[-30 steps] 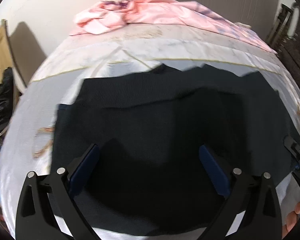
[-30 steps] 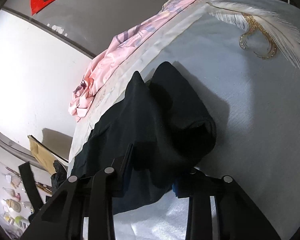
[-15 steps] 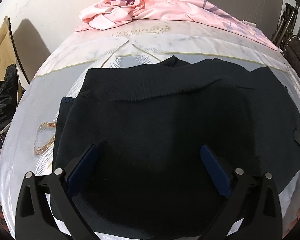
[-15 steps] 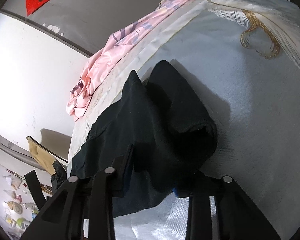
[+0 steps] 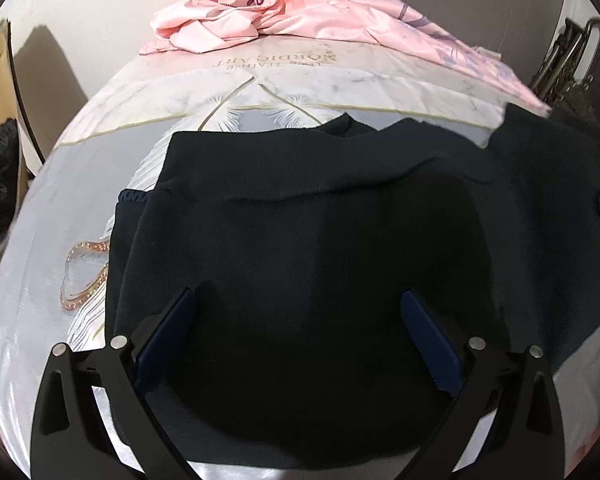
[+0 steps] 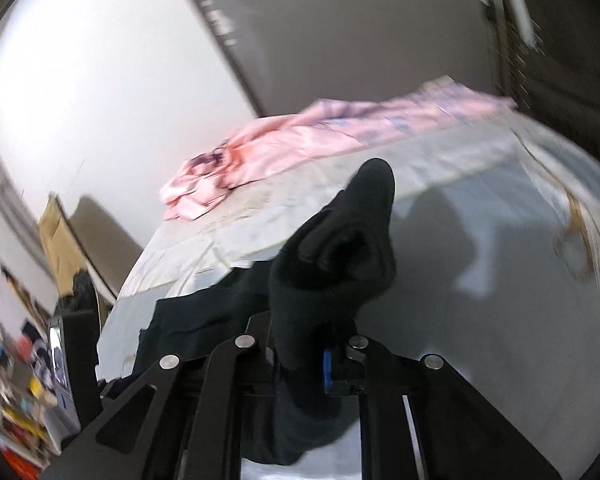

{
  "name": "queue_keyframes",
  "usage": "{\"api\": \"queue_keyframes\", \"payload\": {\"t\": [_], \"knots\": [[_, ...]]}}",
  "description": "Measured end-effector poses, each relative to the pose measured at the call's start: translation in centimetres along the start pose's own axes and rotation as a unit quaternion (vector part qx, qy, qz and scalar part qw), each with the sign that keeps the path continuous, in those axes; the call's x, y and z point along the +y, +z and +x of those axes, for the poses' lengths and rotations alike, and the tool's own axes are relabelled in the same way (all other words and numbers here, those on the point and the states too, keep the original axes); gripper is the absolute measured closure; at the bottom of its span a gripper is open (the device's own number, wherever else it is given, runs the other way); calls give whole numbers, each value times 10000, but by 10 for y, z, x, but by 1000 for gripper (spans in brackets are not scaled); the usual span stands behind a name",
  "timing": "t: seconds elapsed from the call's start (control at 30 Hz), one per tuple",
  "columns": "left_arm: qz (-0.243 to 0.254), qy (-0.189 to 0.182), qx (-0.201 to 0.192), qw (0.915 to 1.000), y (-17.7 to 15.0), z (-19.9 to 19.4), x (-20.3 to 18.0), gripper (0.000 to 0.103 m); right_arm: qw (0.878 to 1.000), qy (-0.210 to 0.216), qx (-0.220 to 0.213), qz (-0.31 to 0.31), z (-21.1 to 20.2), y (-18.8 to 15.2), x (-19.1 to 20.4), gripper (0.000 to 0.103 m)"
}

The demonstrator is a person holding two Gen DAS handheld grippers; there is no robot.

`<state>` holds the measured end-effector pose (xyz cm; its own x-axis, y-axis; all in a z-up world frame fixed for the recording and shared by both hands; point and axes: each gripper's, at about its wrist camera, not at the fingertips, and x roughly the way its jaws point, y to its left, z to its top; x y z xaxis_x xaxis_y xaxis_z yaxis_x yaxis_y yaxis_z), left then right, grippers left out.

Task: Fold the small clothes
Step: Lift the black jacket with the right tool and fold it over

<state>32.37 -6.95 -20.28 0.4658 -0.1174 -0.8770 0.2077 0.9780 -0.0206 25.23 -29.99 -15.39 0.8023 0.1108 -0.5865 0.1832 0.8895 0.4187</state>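
Garment (image 5: 320,248) lying on bed (image 5: 60,208); right gripper (image 6: 300,354) pinching its sleeve (image 6: 340,248), carry across slowly; left gripper (image 5: 298,316) gaping, empty.

Dark garment (image 5: 320,248): near-black navy, plain, ribbed band along far edge; small blue stitched trim at its left corner.
Bedsheet (image 5: 52,240) under garment: pale silver-grey satin, white feather print, gold looped ornament left of garment, gold border line beyond garment.
Pink cloth (image 5: 284,20) beyond garment: soft pink, purple motifs.
Left gripper (image 5: 298,312): black frame, navy pads.
Right gripper (image 6: 300,360): black frame, bright blue pad.
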Motion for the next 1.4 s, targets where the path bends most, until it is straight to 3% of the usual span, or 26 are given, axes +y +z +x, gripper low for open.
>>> {"api": "queue_keyframes", "payload": {"t": [0.13,0.3,0.43,0.57,0.67,0.77,0.9,0.93,1.0,1.07,1.13,1.17,1.23,1.4], "knots": [[-386,-359,100,9986,8,-9,30,4,9984,104,-33,-552,3,-3,38,89],[-628,-854,229,9941,37,-20,53,5,9961,215,57,-850,5,-18,57,89],[-397,-1745,277,9835,69,-38,31,5,9947,276,132,-980,5,-26,59,89],[-170,-2338,334,9716,94,-48,-8,5,9938,310,187,-1048,5,-26,58,89],[27,-2313,396,9721,105,-49,-37,4,9931,313,152,-1117,2,-28,55,89],[338,-1927,735,9779,111,-29,-61,4,9937,365,128,-1051,2,-28,50,89],[194,-2194,1249,9674,106,-4,-74,5,9933,444,139,-1062,3,-28,47,89],[185,-2263,1254,9658,106,-3,-76,7,9931,459,136,-1074,3,-28,47,89],[275,-2354,1227,9637,104,-3,-80,31,9929,500,148,-1068,3,-30,45,89],[334,-2449,1311,9601,102,-2,-84,61,9929,582,193,-1021,4,-31,42,87],[364,-2346,1294,9627,101,-3,-87,70,9937,628,185,-907,4,-31,35,81],[395,-2320,1263,9637,101,-2,-87,73,9943,648,184,-827,4,-32,30,70],[433,-2292,1186,9652,102,-5,-88,75,9959,591,242,-640,6,-36,20,59],[506,-2241,1153,9664,102,-6,-95,78,9968,505,363,-497,11,-41,7,60]]}}
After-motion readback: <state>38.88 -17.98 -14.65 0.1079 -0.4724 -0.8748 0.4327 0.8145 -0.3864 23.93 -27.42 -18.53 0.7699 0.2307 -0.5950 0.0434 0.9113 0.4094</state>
